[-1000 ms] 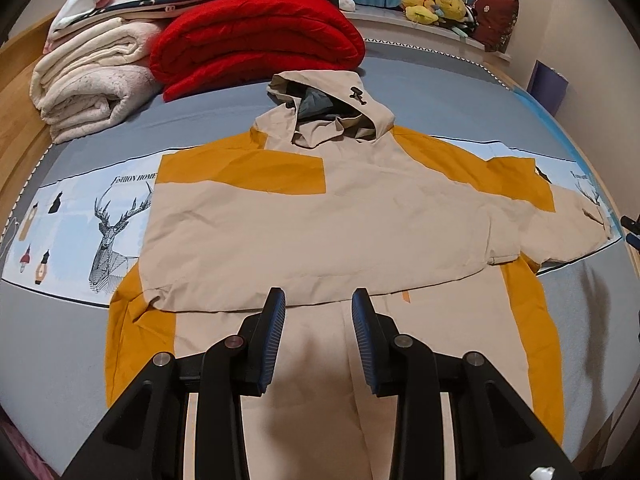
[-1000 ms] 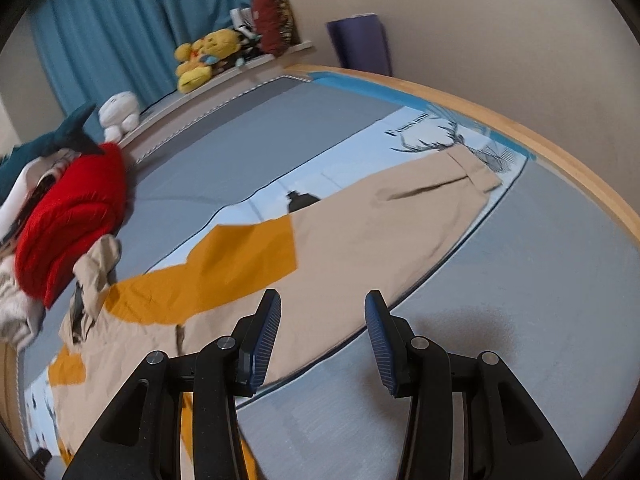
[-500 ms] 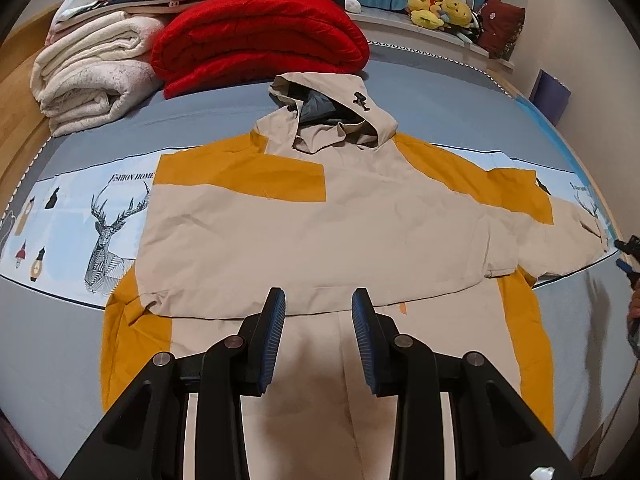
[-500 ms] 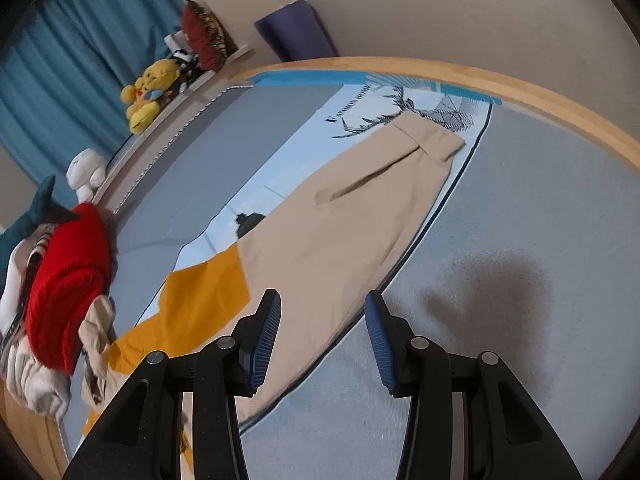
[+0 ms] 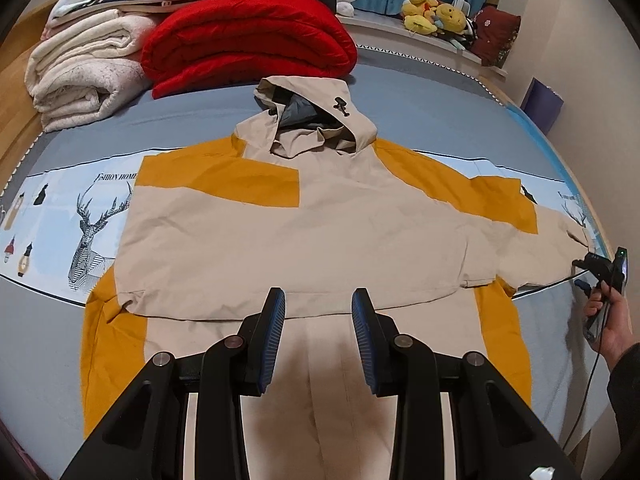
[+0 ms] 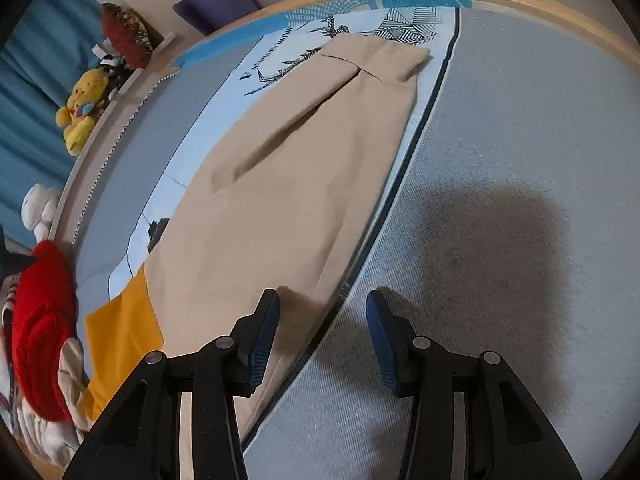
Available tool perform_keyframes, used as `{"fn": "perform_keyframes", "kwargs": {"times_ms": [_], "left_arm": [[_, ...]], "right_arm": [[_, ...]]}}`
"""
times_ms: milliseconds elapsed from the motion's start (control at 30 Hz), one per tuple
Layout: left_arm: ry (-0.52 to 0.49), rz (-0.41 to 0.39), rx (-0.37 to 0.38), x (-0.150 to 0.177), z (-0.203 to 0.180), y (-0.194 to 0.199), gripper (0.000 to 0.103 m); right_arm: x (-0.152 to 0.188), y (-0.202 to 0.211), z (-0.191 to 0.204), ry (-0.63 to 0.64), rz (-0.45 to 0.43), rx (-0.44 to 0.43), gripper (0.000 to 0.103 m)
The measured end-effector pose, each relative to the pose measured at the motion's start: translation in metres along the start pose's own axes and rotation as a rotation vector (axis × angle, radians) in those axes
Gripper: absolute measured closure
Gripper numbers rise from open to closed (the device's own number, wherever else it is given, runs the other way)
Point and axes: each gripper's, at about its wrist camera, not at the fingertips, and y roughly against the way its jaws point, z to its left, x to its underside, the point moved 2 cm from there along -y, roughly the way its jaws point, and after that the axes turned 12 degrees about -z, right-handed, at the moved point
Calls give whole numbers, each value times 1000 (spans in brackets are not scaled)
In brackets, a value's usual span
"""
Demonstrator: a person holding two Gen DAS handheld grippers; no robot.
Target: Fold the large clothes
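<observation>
since the earlier frames the right gripper (image 6: 322, 334) has dropped toward the outstretched right sleeve (image 6: 296, 168) and rolled, so the sleeve now fills its view, and its jaws have just been opening with nothing clamped between them; one blue pad hangs over the sleeve's near edge, the other over bare grey bed cover (image 6: 500, 128). placement suggests a straddling approach, edge between the fingers, ready to pinch. left gripper (image 5: 318, 336) has barely shifted: it hovers over the lower front of the hooded jacket (image 5: 304, 236), jaws partly apart and holding nothing, probably waiting to steady the body. jacket lies flat on the bed, hood (image 5: 316, 120) away from the person, left sleeve already folded across the chest, right sleeve extended over the printed deer band (image 5: 92, 220). folded red blanket (image 5: 248, 36) and white blankets (image 5: 80, 76) are stacked beyond the hood, well clear of the work.
</observation>
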Motion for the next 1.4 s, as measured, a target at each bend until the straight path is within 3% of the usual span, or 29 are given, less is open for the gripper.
{"fn": "perform_keyframes", "kwargs": {"times_ms": [233, 300, 333, 367, 433, 633, 800, 933, 1067, 1167, 1300, 1400], "left_arm": [[-2, 3, -13, 0, 7, -4, 72], [3, 0, -17, -2, 10, -4, 72], [6, -2, -18, -2, 11, -3, 72], [8, -4, -19, -3, 13, -3, 72], [11, -7, -19, -4, 15, -2, 72], [31, -21, -12, -10, 24, 6, 72], [63, -44, -6, -18, 38, 18, 72], [91, -59, -7, -23, 53, 29, 72], [118, -67, -12, -26, 72, 40, 72], [141, -71, -24, -28, 90, 48, 72], [172, -59, -40, -29, 113, 53, 72], [195, -52, -56, -29, 128, 55, 71]], "right_arm": [[-18, -14, 5, -79, -24, -10, 50], [-22, -18, 9, -90, -23, -7, 59], [-24, -20, 11, -99, -23, -9, 80], [-26, -20, 13, -107, -30, -5, 91], [-29, -16, 20, -97, -50, 1, 98], [-35, 26, 81, 59, -186, -21, 101], [-9, 90, 186, 327, -283, -141, 101], [53, 150, 279, 539, -295, -318, 101], [158, 215, 361, 750, -246, -539, 101], [235, 246, 395, 854, -178, -657, 101], [345, 259, 418, 972, 32, -713, 99], [389, 259, 414, 1004, 127, -691, 94]]}}
